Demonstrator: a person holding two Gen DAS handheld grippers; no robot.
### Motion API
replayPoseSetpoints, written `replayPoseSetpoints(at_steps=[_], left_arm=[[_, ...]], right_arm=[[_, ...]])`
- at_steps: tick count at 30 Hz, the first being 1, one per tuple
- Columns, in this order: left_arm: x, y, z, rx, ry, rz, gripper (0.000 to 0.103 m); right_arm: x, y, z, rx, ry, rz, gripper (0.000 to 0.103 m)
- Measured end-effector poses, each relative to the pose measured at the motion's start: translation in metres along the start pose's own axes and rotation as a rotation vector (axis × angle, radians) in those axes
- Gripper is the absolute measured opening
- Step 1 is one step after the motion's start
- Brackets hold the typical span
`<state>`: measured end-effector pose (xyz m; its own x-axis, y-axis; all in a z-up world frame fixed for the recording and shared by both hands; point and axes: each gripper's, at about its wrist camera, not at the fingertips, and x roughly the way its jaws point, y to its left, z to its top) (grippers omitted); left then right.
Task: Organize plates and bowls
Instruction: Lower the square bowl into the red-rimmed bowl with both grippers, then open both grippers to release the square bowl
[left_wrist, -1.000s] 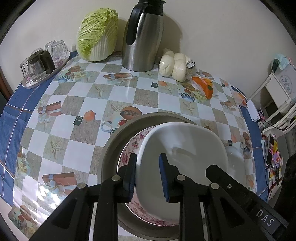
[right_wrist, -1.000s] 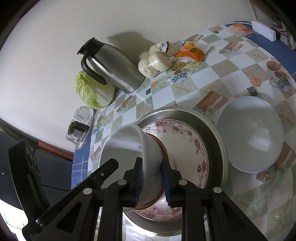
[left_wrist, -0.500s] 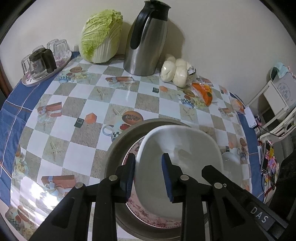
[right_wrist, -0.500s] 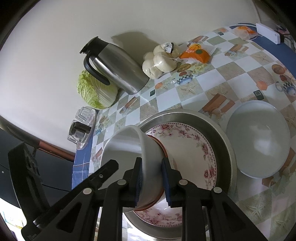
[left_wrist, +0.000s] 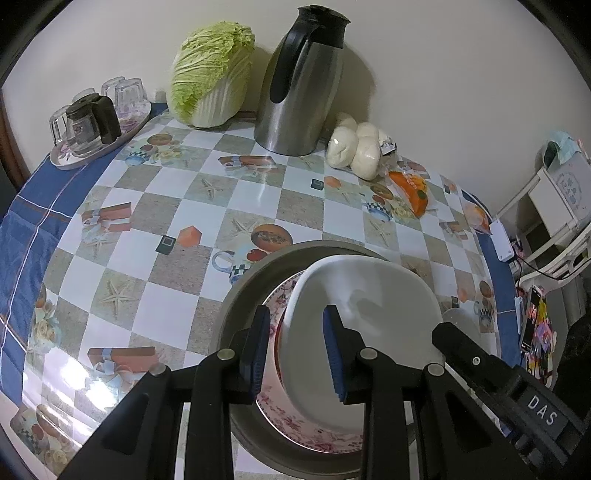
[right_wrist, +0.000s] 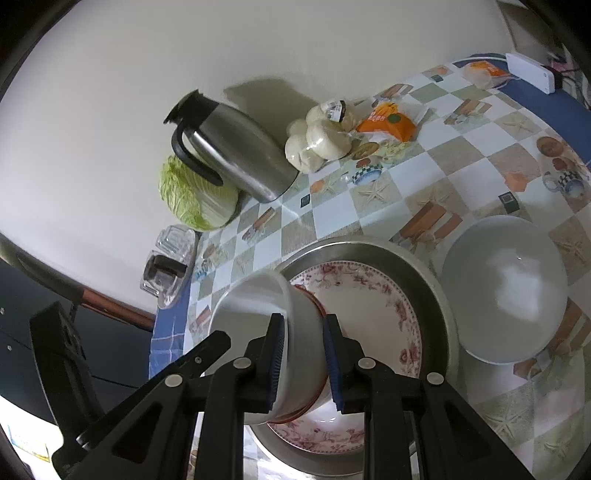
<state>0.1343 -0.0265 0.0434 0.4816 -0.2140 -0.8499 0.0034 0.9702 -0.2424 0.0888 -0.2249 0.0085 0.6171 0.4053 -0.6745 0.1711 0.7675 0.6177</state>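
A white squarish bowl (left_wrist: 369, 317) with a red-rimmed base is tilted over a floral plate (right_wrist: 373, 295) that lies in a steel basin (right_wrist: 417, 258). My right gripper (right_wrist: 303, 362) is shut on the bowl's (right_wrist: 258, 306) wall and holds it tipped. My left gripper (left_wrist: 295, 350) is open, its jaws astride the bowl's near rim without pinching it. The floral plate (left_wrist: 280, 295) and basin (left_wrist: 236, 295) also show in the left wrist view. A second white bowl (right_wrist: 506, 288) sits on the table right of the basin.
At the back stand a steel thermos jug (left_wrist: 303, 85), a cabbage (left_wrist: 210, 74), bagged buns (left_wrist: 358, 147), an orange packet (left_wrist: 412, 188) and a tray of glasses (left_wrist: 92, 118). The table's blue cloth edge (left_wrist: 22, 229) lies left. White shelving (left_wrist: 557, 206) stands right.
My left gripper's jaws have widened around the bowl's rim and drawn back slightly. The right gripper keeps its hold on the tilted bowl.
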Motion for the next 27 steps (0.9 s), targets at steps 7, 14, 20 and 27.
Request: replayPoseSetpoints(at_steps=[7, 14, 20, 27], left_arm=[[-0.004, 0.001, 0.001, -0.001, -0.002, 0.014, 0.032], [-0.009, 0.002, 0.003, -0.009, -0.01, 0.024, 0.051], [-0.015, 0.006, 0.004, -0.025, -0.022, 0.04, 0.068], [-0.014, 0.01, 0.005, -0.027, -0.018, 0.091, 0.078]], right_arm=[[0.003, -0.005, 0.001, 0.018, 0.009, -0.003, 0.025], [0.001, -0.002, -0.001, -0.007, 0.012, -0.023, 0.025], [-0.009, 0.005, 0.0, -0.057, 0.0, -0.077, 0.032], [-0.015, 0.011, 0.0, -0.143, -0.022, -0.186, 0.06]])
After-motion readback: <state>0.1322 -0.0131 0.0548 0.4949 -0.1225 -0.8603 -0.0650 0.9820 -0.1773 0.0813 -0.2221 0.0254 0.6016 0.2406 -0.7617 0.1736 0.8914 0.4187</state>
